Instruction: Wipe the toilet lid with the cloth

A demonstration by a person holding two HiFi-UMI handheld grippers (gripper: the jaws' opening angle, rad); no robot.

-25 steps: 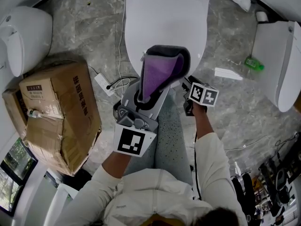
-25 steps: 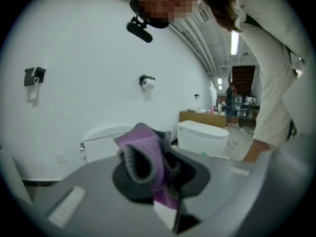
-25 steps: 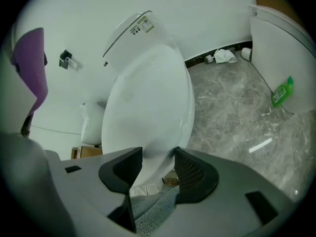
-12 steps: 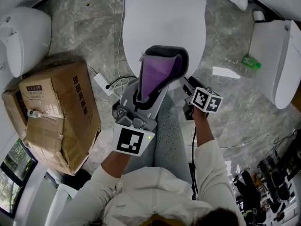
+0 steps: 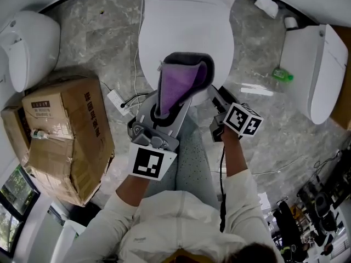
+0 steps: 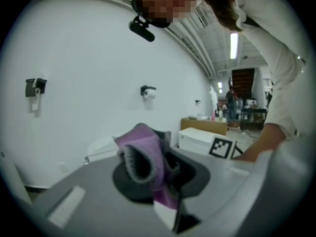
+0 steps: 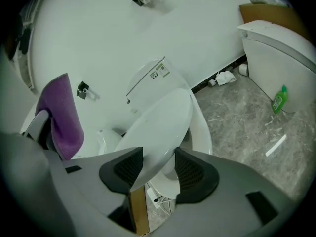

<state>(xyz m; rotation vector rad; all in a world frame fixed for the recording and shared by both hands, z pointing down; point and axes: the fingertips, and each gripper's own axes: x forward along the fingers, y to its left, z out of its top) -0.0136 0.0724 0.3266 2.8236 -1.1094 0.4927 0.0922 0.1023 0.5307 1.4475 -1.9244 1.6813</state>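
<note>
Here, marbled grey floor (image 5: 98, 32) around the toilet lid (image 5: 184, 32)

Red Chinese characters run in a column down the top of the cardboard box (image 5: 71, 130), too small to read; its white label (image 5: 41, 101) is illegible. Right of the box, the left cube (image 5: 149, 163) and right cube (image 5: 242, 120) each bear a black-and-white square marker, no letters

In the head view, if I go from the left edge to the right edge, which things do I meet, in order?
Toilet at the left → cardboard box → power strip → purple cloth → green bottle → toilet at the right.
</note>
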